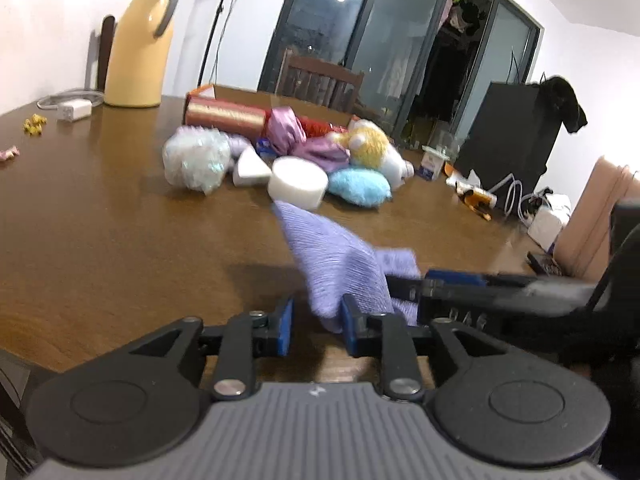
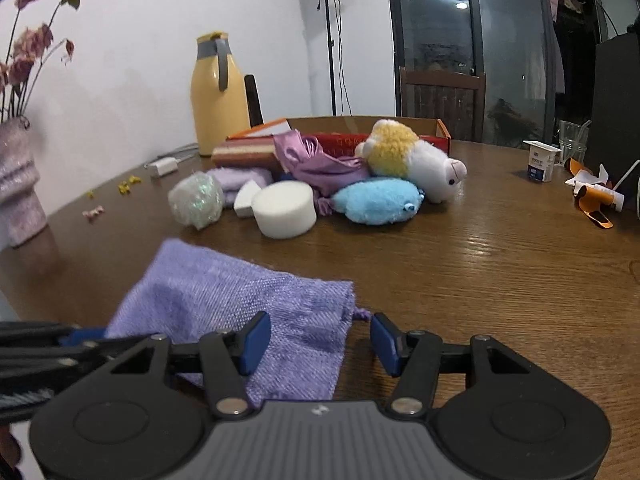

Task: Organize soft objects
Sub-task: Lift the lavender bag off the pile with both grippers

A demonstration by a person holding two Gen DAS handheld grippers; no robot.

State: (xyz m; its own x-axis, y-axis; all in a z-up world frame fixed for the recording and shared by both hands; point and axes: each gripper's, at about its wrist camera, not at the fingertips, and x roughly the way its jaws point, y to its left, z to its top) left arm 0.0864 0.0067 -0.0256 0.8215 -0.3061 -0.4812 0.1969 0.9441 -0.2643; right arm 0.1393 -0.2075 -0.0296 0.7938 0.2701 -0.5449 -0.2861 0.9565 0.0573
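Observation:
A purple woven drawstring pouch (image 2: 236,300) lies on the brown table near its front edge; it also shows in the left wrist view (image 1: 336,264). My right gripper (image 2: 320,340) is open, its jaws set around the pouch's mouth end. My left gripper (image 1: 316,320) is open, with the pouch's edge between its pads, not pinched. A heap of soft things sits mid-table: a white foam cylinder (image 2: 284,210), a blue plush (image 2: 376,202), a yellow-and-white plush pig (image 2: 412,160), purple satin cloth (image 2: 316,160) and an iridescent ball (image 2: 196,198).
A cardboard box (image 2: 360,128) stands behind the heap. A yellow thermos (image 2: 218,92), a charger (image 2: 162,168), a vase of dried flowers (image 2: 18,184), a yoghurt cup (image 2: 540,160), a glass (image 2: 572,140) and wrappers (image 2: 592,196) ring the table. A chair (image 2: 442,100) stands behind.

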